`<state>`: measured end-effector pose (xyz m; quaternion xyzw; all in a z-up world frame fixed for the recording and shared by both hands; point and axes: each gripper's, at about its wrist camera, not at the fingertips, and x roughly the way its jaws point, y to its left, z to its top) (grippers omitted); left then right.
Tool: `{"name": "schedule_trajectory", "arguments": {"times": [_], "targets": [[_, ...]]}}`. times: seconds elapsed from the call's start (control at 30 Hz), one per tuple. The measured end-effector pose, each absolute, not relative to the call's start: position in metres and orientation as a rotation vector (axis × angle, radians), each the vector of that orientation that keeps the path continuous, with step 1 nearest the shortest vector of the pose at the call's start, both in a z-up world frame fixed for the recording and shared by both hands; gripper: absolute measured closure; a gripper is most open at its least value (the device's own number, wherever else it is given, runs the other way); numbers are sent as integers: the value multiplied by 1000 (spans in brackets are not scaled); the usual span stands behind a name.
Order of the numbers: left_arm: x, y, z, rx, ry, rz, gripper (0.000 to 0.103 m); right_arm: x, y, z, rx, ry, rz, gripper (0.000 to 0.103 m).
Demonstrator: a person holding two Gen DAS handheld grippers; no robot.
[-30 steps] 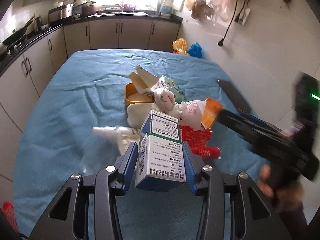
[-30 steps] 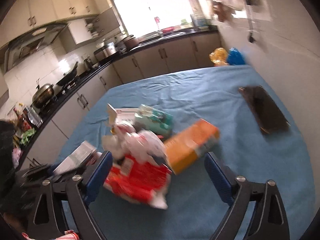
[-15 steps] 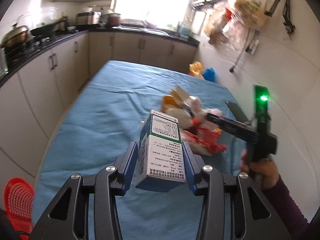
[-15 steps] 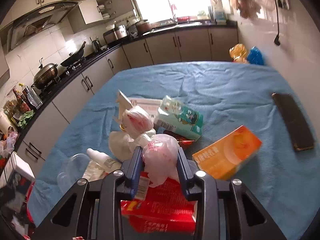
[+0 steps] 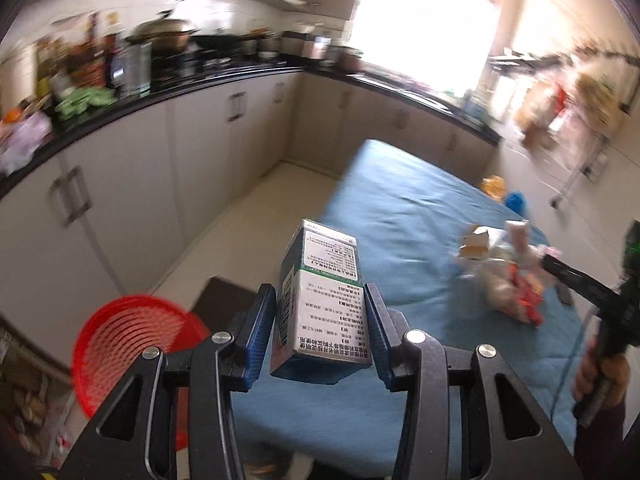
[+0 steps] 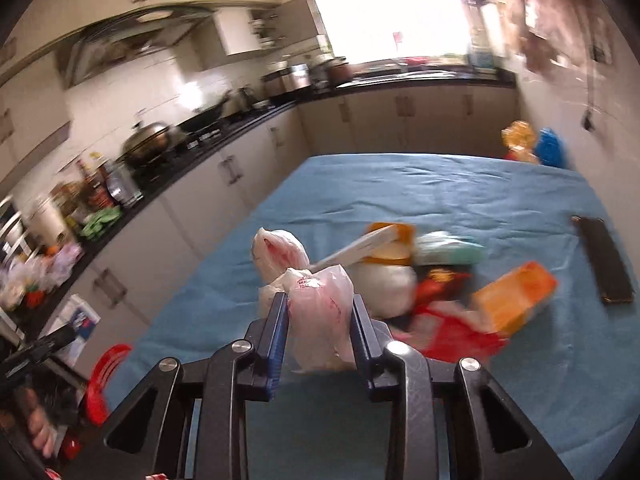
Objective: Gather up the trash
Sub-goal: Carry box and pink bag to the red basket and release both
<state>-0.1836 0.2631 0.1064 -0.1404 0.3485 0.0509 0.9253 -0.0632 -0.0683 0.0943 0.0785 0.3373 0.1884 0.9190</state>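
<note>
Floor: red basket (image 5: pixel 132 344), contents unclear; left hand-held gripper (image 5: pixel 320 332) clamps carton (image 5: pixel 324 300).

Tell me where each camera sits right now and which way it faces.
Left wrist: on the left gripper, looking past its held carton to the floor, red basket and counter; the other hand shows at right.
Right wrist: on the right gripper, clamped on a plastic bag, facing the trash pile toward the window.
Shared: blue table, basket, counter.
</note>
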Motion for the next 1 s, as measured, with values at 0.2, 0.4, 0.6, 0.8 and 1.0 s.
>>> {"name": "schedule_trajectory", "arguments": {"times": [0.2,0.4,0.6,0.8,1.0], "targets": [[-202,322,74,-344,759,248,60,-73,6,88,119,738,558,71],[-218,367,42,-397,813,348,60,-78,86,69,110,827,756,71],[-225,401,10,-454,866,419,60,-90,170,50,44,883,911,71],[-229,414,-8,-497,898,414,60,-94,236,24,-33,945,982,70],[-231,420,-6,-513,888,403,47,-91,270,-1,-27,1019,1019,57]]}}
